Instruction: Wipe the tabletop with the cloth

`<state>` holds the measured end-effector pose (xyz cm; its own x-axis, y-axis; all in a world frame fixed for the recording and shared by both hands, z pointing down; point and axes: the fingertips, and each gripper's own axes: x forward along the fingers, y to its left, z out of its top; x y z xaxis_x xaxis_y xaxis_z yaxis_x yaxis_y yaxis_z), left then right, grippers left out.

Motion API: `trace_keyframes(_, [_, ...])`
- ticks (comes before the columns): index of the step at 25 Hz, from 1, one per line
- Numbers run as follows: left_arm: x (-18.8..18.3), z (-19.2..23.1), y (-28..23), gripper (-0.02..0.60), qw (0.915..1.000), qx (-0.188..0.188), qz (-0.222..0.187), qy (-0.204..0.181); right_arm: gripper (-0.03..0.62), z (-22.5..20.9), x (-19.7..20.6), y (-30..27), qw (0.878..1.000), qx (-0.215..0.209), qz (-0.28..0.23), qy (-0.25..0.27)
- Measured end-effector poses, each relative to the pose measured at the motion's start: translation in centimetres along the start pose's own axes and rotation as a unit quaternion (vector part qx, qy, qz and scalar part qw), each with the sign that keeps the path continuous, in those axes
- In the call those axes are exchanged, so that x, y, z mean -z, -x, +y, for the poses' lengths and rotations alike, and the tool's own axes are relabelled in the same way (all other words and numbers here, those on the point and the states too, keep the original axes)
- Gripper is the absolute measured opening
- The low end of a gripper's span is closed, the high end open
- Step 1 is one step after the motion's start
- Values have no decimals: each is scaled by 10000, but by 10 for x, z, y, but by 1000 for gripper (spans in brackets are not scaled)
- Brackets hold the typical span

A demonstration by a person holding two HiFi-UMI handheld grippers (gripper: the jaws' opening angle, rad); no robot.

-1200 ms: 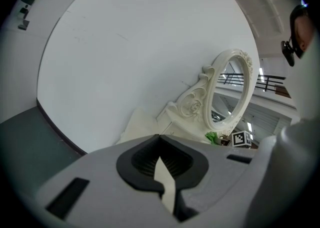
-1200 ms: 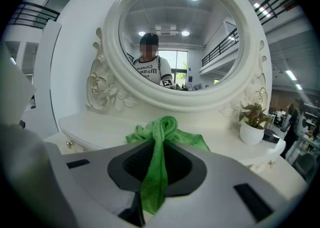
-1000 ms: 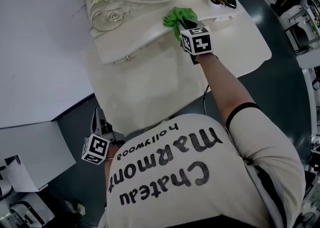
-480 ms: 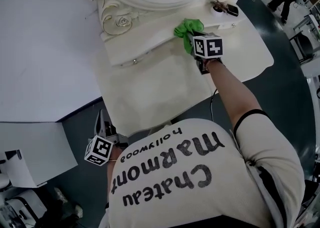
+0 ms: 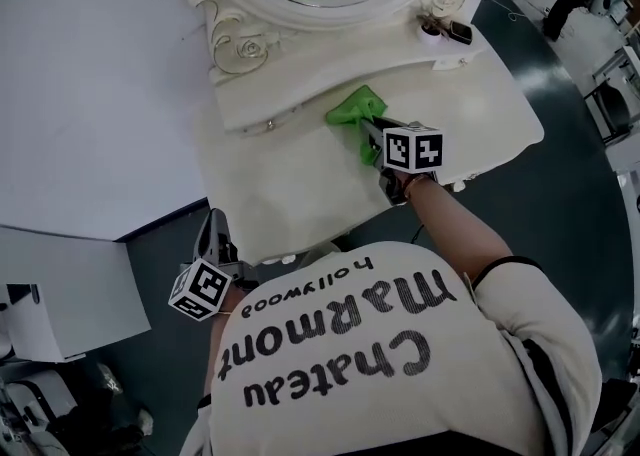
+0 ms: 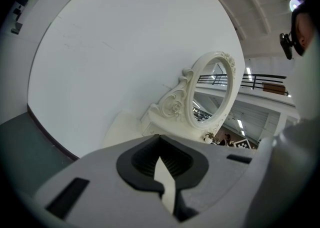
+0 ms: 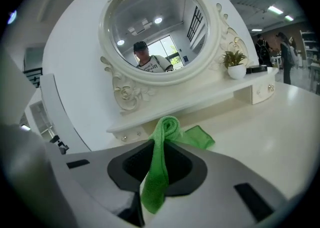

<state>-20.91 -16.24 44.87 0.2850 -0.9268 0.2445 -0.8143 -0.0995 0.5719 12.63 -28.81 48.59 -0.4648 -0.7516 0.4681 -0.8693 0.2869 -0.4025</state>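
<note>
right tool (image 7: 156, 182): clamped on the cloth; you hold it out over the tabletop, marker cube facing up.
cloth (image 7: 165, 128): green, fuzzy microfibre. One end is rolled into a rope and pinched between the right tool's jaws, with a tail hanging below them. The rest fans out flat on the tabletop (image 5: 300, 184), just in front of the low shelf.
cloth position, head view: cloth (image 5: 352, 109) sits mid-tabletop, toward the back, touching the surface.
left tool (image 6: 165, 192): jaws drawn together with only a thin sliver between the ribbed black pads, nothing in it.
left tool position: left tool (image 5: 213, 234) sits off the near-left edge of the tabletop beside your torso, over dark floor.
tabletop: cream, smooth, slight sheen, curved front edge.
low shelf (image 5: 300, 94): same cream finish, small round knobs on its front.
mirror (image 7: 150, 32): oval glass in a carved cream frame with scrolls and rosettes, standing on the shelf.
potted plant (image 7: 234, 65): small, white pot, at the shelf's right end.
</note>
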Motion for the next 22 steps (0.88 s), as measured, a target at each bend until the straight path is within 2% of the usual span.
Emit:
trace_keyframes(5, [4, -26, -8, 8, 9996, 233, -25, -165, 72, 58, 8, 16, 9969, -739, -183, -180])
trace_keyframes(10, [3, -47, -8, 8, 9992, 333, -70, -192, 72, 112, 6, 34, 9900, -1160, -255, 757])
trace_keyframes(14, [5, -61, -2, 8, 9986, 331, -46, -401, 72, 135, -7, 53, 9845, -1432, -531, 858])
trace_keyframes(18, [12, -66, 11, 8, 9981, 316, -30, -533, 72, 140, -15, 76, 9820, -1435, -835, 897])
trace_keyframes(22, [27, -67, 24, 8, 9981, 302, 81, -522, 74, 134, -3, 90, 9830, -1222, -761, 1141])
